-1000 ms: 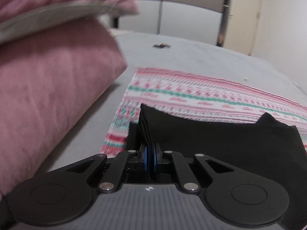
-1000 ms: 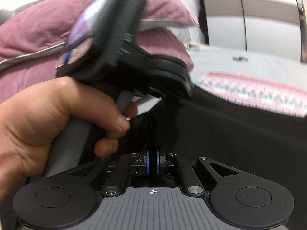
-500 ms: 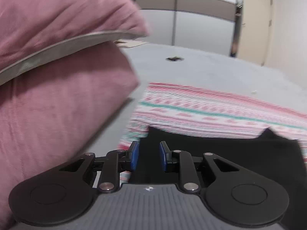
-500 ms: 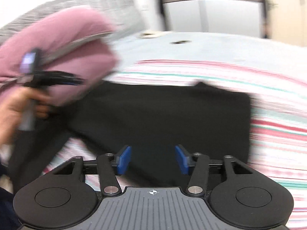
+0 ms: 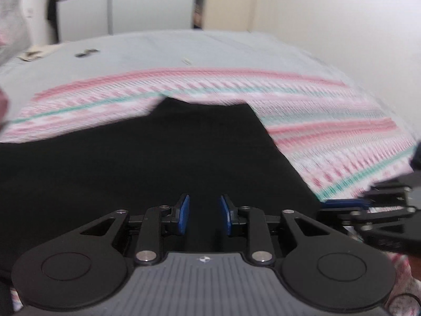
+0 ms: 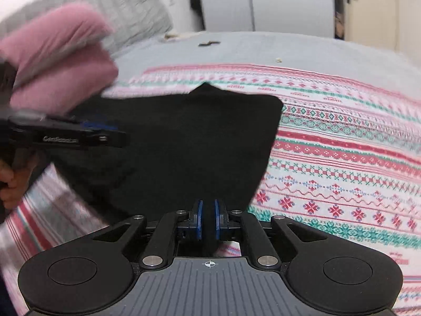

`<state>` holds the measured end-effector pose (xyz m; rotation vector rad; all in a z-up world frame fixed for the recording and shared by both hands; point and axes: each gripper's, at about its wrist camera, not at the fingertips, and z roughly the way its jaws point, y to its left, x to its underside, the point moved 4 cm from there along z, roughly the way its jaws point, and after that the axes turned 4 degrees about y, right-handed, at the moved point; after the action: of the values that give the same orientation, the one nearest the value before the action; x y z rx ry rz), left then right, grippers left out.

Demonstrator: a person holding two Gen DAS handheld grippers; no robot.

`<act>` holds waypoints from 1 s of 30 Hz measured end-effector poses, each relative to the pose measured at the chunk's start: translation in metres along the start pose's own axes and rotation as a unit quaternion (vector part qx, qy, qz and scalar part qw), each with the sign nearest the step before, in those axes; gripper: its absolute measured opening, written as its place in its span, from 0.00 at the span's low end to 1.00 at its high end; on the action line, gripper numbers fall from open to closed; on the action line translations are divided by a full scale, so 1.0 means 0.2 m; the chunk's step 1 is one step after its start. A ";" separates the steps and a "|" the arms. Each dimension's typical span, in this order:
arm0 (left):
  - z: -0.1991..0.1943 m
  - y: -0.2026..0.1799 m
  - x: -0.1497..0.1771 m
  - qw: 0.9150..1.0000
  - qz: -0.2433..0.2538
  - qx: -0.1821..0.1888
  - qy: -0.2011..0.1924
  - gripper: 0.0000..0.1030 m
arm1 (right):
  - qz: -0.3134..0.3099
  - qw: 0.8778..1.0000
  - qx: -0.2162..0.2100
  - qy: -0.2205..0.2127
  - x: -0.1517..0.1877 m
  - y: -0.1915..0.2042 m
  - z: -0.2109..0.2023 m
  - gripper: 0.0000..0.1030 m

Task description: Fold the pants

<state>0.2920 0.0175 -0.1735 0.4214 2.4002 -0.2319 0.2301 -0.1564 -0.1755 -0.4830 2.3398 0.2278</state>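
Note:
The black pants (image 5: 163, 152) lie folded on a pink, white and green patterned blanket (image 5: 329, 131). My left gripper (image 5: 202, 216) is open, its blue pads apart just above the near part of the pants. My right gripper (image 6: 208, 222) is shut on the near edge of the pants (image 6: 189, 137). The left gripper also shows at the left of the right wrist view (image 6: 105, 134), over the pants' left side. The right gripper shows at the right edge of the left wrist view (image 5: 342, 205).
The blanket (image 6: 342, 158) lies on a grey bed (image 6: 263, 50). Pink pillows (image 6: 60, 60) and a grey pillow (image 6: 131, 21) sit at the left. A wardrobe (image 6: 263, 5) and door stand beyond the bed. Small scraps (image 6: 209, 43) lie on the far sheet.
My left gripper let go of the pants, opened and swung right. My right gripper opened, moved to the pants' near right edge and shut on it.

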 end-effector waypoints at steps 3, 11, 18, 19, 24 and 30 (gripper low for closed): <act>0.10 -0.05 0.06 0.999 0.011 -0.019 0.045 0.44 | 0.000 0.999 0.009 0.050 0.08 -0.02 0.06 0.07; 0.05 -0.04 0.08 0.998 -0.022 -0.029 0.047 0.45 | -0.032 0.999 0.016 0.037 0.08 0.02 0.00 0.12; 0.09 -0.05 0.11 0.996 -0.022 -0.041 0.071 0.48 | -0.025 0.998 0.023 0.051 0.12 0.04 0.01 0.12; 0.11 -0.05 0.09 0.996 -0.027 -0.038 0.074 0.52 | -0.024 0.998 0.022 0.056 0.11 0.04 0.01 0.12; 0.12 -0.01 0.01 0.995 -0.072 -0.006 0.067 0.73 | 0.059 0.995 -0.023 0.073 0.10 -0.07 -0.07 0.16; 0.18 -0.20 -0.24 0.999 -0.040 -0.018 0.024 0.81 | 0.197 0.976 -0.066 0.063 0.10 -0.27 -0.11 0.25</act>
<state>0.3340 -0.0403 -0.1666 0.3173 2.4670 -0.2171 0.2252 -0.2186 -0.1754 -0.0906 2.5401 0.5547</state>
